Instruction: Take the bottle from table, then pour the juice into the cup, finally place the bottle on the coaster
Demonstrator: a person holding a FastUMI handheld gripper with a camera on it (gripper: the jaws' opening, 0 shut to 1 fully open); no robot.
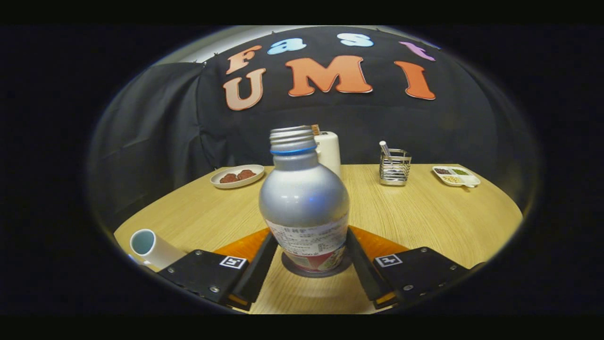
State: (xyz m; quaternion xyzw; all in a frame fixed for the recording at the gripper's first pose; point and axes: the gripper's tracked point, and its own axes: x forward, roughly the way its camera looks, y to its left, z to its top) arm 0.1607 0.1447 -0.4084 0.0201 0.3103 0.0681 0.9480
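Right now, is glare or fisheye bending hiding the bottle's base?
Gripper view: a soft highlight sits on the bottle; its base stays sharp on the dark coaster. The table edge bows with fisheye. The claw brackets the bottle.

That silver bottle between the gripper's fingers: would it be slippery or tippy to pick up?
The bottle looks like smooth metal, so probably stiff and somewhat slick, though its paper label may add grip. It is tall over a narrow base, so a push up high could tip it. With no cap on, tilting risks a spill.
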